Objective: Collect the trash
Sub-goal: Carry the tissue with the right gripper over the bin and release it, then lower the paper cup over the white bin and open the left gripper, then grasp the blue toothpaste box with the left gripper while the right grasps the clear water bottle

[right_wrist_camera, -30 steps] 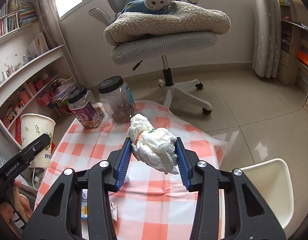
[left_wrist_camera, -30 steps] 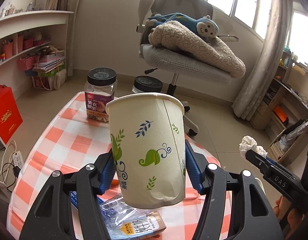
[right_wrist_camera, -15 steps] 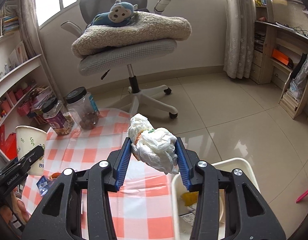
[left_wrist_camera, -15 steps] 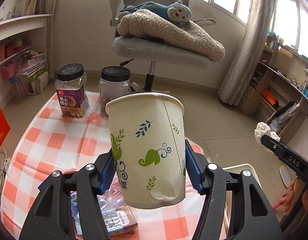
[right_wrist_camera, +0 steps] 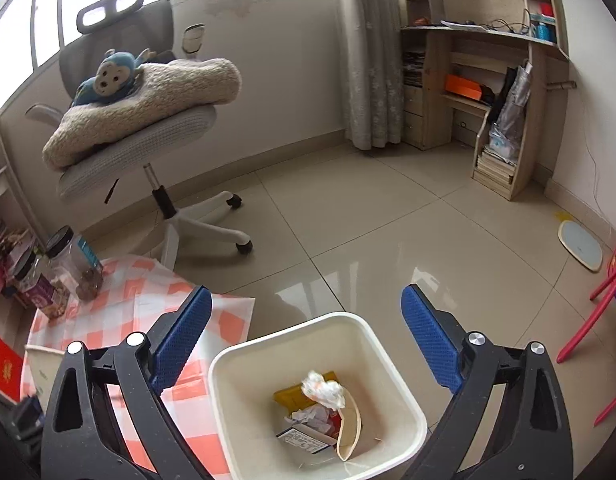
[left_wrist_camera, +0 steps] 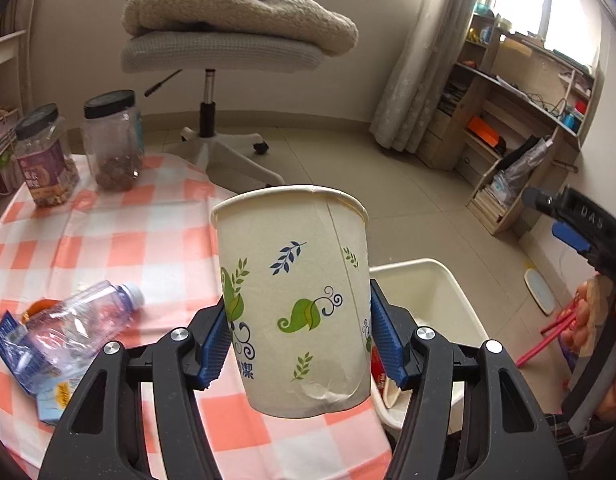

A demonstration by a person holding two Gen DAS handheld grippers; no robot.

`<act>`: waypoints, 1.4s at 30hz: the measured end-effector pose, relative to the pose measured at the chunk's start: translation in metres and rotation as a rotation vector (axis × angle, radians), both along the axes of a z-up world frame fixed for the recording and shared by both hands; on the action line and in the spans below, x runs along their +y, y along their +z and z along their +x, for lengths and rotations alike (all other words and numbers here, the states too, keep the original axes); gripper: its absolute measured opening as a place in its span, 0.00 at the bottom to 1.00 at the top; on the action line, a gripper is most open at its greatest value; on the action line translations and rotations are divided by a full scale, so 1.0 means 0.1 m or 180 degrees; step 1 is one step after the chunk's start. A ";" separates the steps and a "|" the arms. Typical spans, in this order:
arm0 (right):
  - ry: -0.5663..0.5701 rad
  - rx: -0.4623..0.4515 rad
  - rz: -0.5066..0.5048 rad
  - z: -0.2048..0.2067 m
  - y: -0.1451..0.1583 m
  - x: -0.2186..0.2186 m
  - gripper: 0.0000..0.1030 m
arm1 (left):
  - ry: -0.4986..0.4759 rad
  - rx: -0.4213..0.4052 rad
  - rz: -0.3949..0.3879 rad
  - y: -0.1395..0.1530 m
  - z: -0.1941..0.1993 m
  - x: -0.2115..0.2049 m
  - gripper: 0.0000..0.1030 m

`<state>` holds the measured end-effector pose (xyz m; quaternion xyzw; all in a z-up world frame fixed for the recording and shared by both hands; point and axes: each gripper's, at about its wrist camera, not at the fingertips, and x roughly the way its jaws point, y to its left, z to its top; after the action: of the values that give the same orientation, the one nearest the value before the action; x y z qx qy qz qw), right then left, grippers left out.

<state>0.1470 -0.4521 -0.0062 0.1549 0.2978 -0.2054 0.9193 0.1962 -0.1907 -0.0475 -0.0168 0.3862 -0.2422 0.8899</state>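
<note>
Cup: your left claw point(left_wrist_camera: 299, 340) is clamping the paper cup point(left_wrist_camera: 293, 300) low on its walls, upright, in the air over the edge of the checkered surface point(left_wrist_camera: 107, 240), just beside the bin.
Handling: thin paper, light and easily crushed; the base is already showing a crease, so you are wanting a gentle squeeze across the lower body, where the bottom disc is stiffening it, not up near the soft rim.
Right claw: your right claw point(right_wrist_camera: 303, 340) is hanging with its blue pads wide apart and nothing between them, directly above the white bin point(right_wrist_camera: 388, 360).
Bin: it is standing on the floor against the surface's edge and is holding a crumpled white tissue wad point(right_wrist_camera: 324, 389), a yellow wrapper, a printed carton and what looks like a flattened cup.
Left behind: a clear plastic bottle point(left_wrist_camera: 75, 332) is lying on its side on the surface, resting on some flat snack packets; slippery, springy, best pinched across its middle.
Not trash, by my guess: two black-lidded jars point(left_wrist_camera: 79, 152) are standing upright at the far side, both partly filled.
Cup contents: you are not showing me the inside, so I cannot tell.
</note>
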 end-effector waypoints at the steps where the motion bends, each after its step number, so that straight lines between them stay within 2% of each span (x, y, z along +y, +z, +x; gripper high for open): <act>1: -0.0070 -0.0034 0.0049 -0.04 0.01 -0.08 0.93 | -0.0052 0.0045 -0.0010 -0.03 -0.03 -0.11 0.59; 11: -0.0424 -0.0246 0.0386 -0.32 0.08 -0.56 0.93 | -0.0496 0.0187 -0.0058 -0.04 -0.31 -1.08 0.61; 14: -0.0513 -0.0313 0.0436 -0.39 0.10 -0.67 0.93 | -0.0593 0.0303 -0.0140 -0.06 -0.32 -1.26 0.65; 16: -0.0566 -0.0334 0.0442 -0.42 0.11 -0.72 0.93 | -0.0696 0.0485 -0.0173 -0.13 -0.31 -1.37 0.75; 18: -0.0604 -0.0348 0.0434 -0.45 0.12 -0.75 0.93 | -0.0716 0.0569 -0.0154 -0.17 -0.32 -1.41 0.76; 27: -0.0515 -0.0277 0.0188 -0.38 0.14 -0.54 0.93 | -0.0467 0.0281 0.0023 -0.01 -0.32 -1.10 0.87; 31: -0.0406 -0.0178 -0.0096 -0.28 0.14 -0.31 0.93 | -0.0228 0.0007 0.0126 0.14 -0.26 -0.85 0.90; 37: -0.0250 -0.0063 -0.0612 -0.17 0.14 0.07 0.93 | 0.0126 -0.0265 0.0190 0.28 -0.15 -0.45 0.92; 42: 0.0008 0.0037 -0.0790 -0.04 0.13 0.37 0.93 | 0.0263 -0.0460 0.0372 0.33 -0.09 -0.15 0.93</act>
<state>0.1426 -0.4146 0.0064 0.0383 0.2756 -0.2404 0.9300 0.1869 -0.2053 -0.0149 0.0368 0.3335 -0.1829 0.9241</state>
